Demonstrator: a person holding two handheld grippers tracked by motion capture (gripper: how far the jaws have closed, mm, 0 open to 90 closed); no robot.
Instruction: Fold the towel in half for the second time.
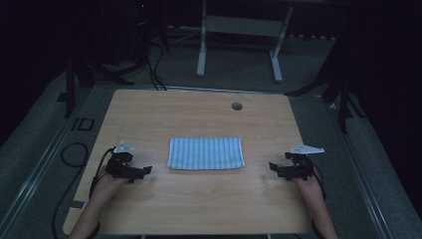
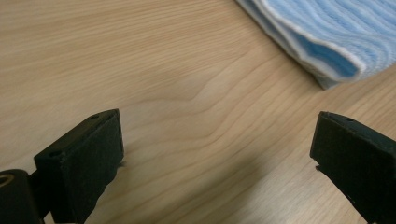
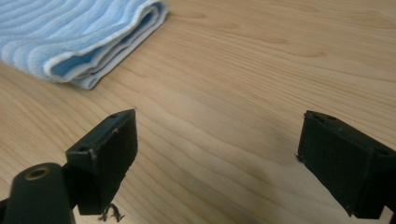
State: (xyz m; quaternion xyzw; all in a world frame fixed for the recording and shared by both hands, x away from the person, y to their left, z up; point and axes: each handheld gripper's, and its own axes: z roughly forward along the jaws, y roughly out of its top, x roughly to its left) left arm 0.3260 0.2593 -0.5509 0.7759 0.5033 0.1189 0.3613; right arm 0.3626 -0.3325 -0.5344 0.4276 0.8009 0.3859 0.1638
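A folded blue-and-white striped towel (image 1: pixel 205 153) lies flat in the middle of the wooden table (image 1: pixel 199 204). My left gripper (image 1: pixel 146 171) rests low on the table to the towel's left, open and holding nothing. In the left gripper view (image 2: pixel 217 154) a folded corner of the towel (image 2: pixel 327 42) lies ahead at the upper right. My right gripper (image 1: pixel 272 166) sits to the towel's right, open as well, with bare wood between its jaws. The right gripper view (image 3: pixel 217 154) has the towel's folded corner (image 3: pixel 79 42) ahead at the upper left.
A round cable hole (image 1: pixel 237 106) sits near the table's far edge. Black cables (image 1: pixel 74 154) trail on the grey floor at the left. A white desk frame (image 1: pixel 239 40) stands beyond the table, and dark stands (image 1: pixel 343 89) flank the far corners.
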